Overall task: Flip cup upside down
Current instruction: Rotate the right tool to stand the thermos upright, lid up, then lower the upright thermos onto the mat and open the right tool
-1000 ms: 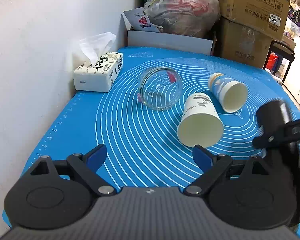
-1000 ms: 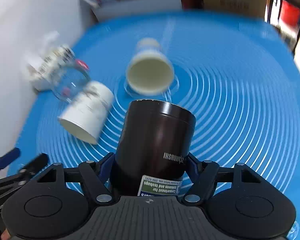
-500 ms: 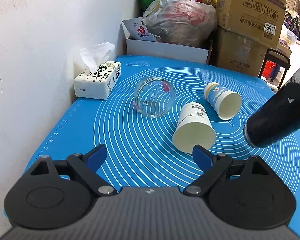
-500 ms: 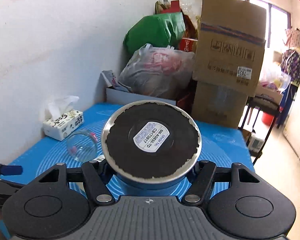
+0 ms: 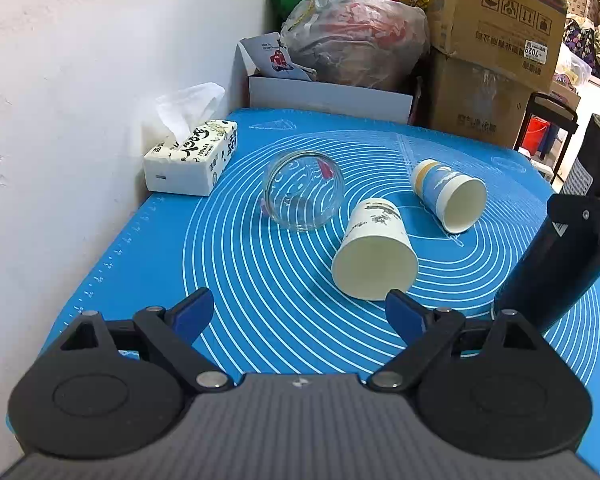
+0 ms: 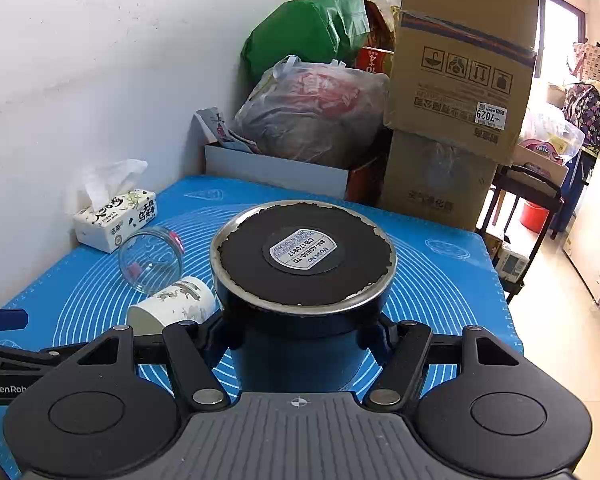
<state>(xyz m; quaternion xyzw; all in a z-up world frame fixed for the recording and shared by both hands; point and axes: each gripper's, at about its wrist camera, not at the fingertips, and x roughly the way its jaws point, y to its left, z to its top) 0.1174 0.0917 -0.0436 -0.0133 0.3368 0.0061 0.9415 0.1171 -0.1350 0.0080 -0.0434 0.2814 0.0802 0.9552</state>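
Observation:
My right gripper (image 6: 300,334) is shut on a dark blue metal cup (image 6: 304,264), held upside down with its black base and sticker facing up. In the left wrist view the cup (image 5: 556,268) stands tilted at the right, its mouth end low at the blue mat (image 5: 228,264); contact with the mat is unclear. My left gripper (image 5: 300,314) is open and empty above the mat's near edge. A white paper cup (image 5: 374,248) lies on its side just ahead of it.
A blue-and-yellow paper cup (image 5: 448,196) and a glass jar (image 5: 304,190) lie on their sides mid-mat. A tissue box (image 5: 192,156) sits by the left wall. A white box, bags and cardboard boxes (image 5: 492,40) crowd the far edge.
The right gripper has turned the dark cup from upright to base-up and lowered it toward the mat at the right. The left gripper has stayed open and nearly still.

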